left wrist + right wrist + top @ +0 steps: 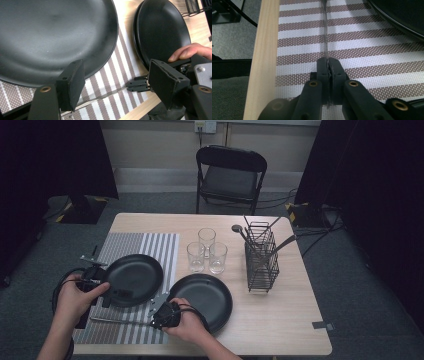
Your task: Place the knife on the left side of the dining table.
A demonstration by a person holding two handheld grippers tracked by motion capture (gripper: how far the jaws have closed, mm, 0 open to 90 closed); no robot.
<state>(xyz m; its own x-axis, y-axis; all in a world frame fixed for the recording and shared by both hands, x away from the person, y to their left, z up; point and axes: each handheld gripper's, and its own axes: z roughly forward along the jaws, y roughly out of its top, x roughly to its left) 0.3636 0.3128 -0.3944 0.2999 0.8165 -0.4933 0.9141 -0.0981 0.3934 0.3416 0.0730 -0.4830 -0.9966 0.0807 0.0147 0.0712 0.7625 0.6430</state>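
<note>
A thin, flat silver metal utensil (326, 37), whose working end was hidden so its kind could not be told, was seen lying along a woven placemat striped in grey-brown and white (367, 62) in the right gripper view, and its near end was clamped between the black jaws of the right gripper (328, 65), which were pressed together on it at lower centre. In the high view the same utensil (120, 321) was seen as a slim line at the lower left, near the front edge of the pale wooden table (290, 320), with the right gripper (156, 321) at its right end. A matte black round plate (50, 37) was seen at the upper left of the left gripper view, resting on the mat, and a second black round plate (162, 32) lay at the upper right on bare wood. The jaws of the left gripper (117, 87) were held wide apart, nothing between the pads, close to the first plate's near rim.
</note>
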